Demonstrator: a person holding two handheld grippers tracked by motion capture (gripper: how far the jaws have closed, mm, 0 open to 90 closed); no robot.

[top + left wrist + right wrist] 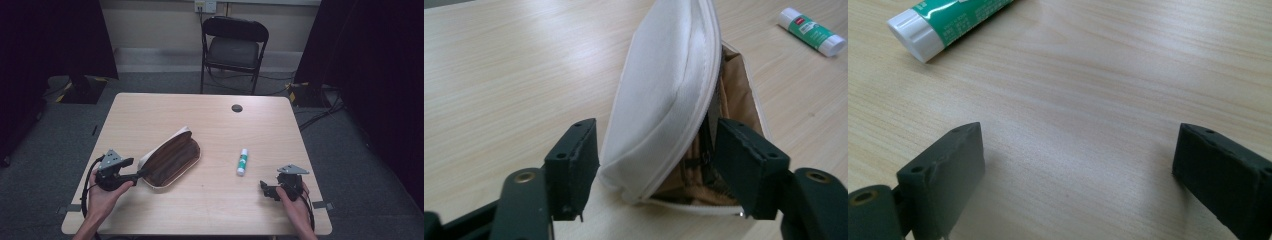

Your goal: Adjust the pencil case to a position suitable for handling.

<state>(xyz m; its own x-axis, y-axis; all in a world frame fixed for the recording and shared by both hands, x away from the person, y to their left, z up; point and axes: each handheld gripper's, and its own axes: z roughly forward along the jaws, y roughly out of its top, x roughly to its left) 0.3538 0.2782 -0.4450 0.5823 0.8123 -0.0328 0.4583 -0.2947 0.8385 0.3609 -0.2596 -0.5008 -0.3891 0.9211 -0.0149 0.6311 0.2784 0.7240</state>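
A white pouch (170, 157) with a brown lining lies unzipped on the left half of the wooden table (215, 125), its upper flap standing up. My left gripper (141, 174) is at the pouch's near left end. In the left gripper view the white flap (659, 100) sits between the jaws of that gripper (656, 150). One pad touches the fabric and the other jaw is inside the pouch, a little off the zip edge. A green and white glue stick (242, 161) (811, 31) (948, 20) lies to the right of the pouch. My right gripper (266, 189) (1078, 160) rests open near the front right, with bare table between its jaws.
A round cable hole (237, 108) sits near the table's far edge. A black folding chair (235, 45) stands behind the table. Cables lie on the floor at the far right (320, 107). Dark curtains hang on both sides.
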